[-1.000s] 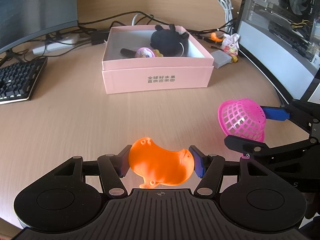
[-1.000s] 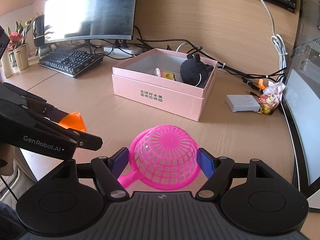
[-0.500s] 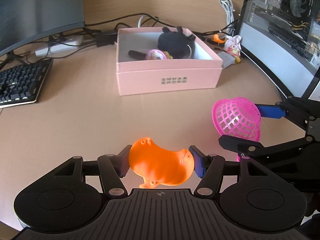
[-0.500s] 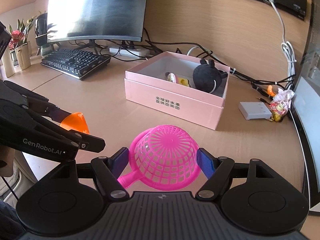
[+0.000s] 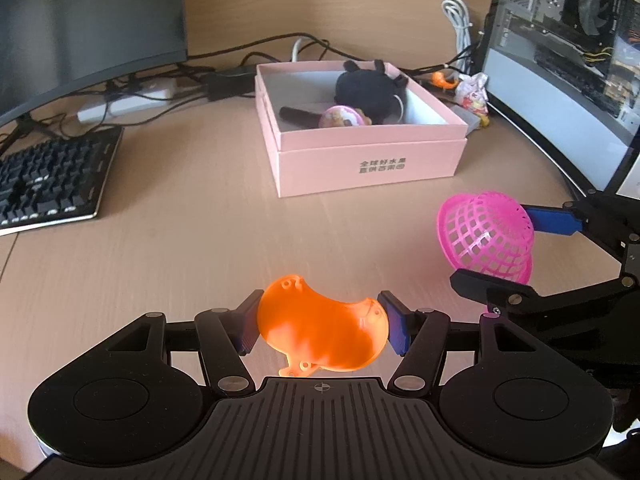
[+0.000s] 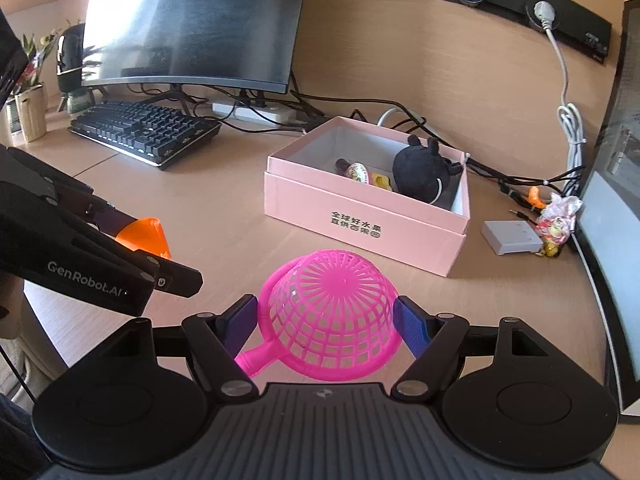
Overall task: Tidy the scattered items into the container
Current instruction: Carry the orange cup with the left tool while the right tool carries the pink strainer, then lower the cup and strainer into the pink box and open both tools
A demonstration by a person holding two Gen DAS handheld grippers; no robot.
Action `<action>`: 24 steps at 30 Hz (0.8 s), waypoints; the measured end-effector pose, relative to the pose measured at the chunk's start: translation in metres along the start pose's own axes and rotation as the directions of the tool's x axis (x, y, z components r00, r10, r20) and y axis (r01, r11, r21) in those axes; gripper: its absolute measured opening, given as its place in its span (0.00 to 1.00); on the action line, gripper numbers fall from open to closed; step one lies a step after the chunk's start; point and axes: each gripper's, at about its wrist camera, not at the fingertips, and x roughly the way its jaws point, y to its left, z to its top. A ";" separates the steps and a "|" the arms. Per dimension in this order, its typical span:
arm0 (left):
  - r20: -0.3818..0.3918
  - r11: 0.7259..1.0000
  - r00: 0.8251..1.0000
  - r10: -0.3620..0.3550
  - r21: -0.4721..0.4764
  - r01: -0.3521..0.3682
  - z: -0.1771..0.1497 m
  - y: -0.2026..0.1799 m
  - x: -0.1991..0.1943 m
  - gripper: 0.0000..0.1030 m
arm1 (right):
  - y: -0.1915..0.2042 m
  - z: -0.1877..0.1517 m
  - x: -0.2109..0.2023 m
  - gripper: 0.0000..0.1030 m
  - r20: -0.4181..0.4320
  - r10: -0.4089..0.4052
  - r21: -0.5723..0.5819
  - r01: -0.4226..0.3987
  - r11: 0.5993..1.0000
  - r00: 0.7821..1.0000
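Note:
My left gripper point(image 5: 322, 324) is shut on an orange plastic toy piece point(image 5: 320, 332), held above the desk. To its right, my right gripper point(image 6: 326, 326) is shut on a pink mesh strainer point(image 6: 330, 320), dome side forward, handle pointing lower left. The same pink strainer point(image 5: 486, 238) shows at the right of the left wrist view. Ahead stands the open pink box point(image 5: 360, 164), also the pink box point(image 6: 360, 224) in the right wrist view. Inside it lie a black plush toy point(image 5: 370, 88), a patterned egg-shaped toy point(image 5: 340, 117) and a dark stick-like item point(image 5: 298, 115).
A black keyboard point(image 5: 48, 180) lies at the left, under a dark monitor point(image 6: 192, 24). Cables and a power strip point(image 5: 124, 104) run behind the box. A grey block point(image 6: 512, 236) and a wrapped trinket point(image 6: 556, 220) sit right of the box, by a computer case point(image 5: 560, 60).
Both grippers have swung left with their loads, so the pink box has shifted rightward in both views. Neither grip has changed.

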 end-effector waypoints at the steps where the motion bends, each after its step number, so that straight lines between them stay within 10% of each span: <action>1: 0.002 1.000 1.000 -0.008 0.003 0.008 0.001 0.000 0.000 0.64 | 0.000 0.001 -0.001 0.73 -0.001 -0.011 0.000 0.011 1.000 1.000; 14: 0.056 0.999 0.998 -0.026 -0.035 0.028 0.029 -0.003 0.014 0.64 | -0.024 0.024 0.002 0.73 0.019 -0.041 -0.098 0.043 0.994 0.999; 24: 0.252 0.999 0.967 0.029 -0.040 -0.019 0.145 -0.017 0.039 0.64 | -0.109 0.094 0.007 0.73 0.218 -0.138 -0.071 0.157 0.985 0.966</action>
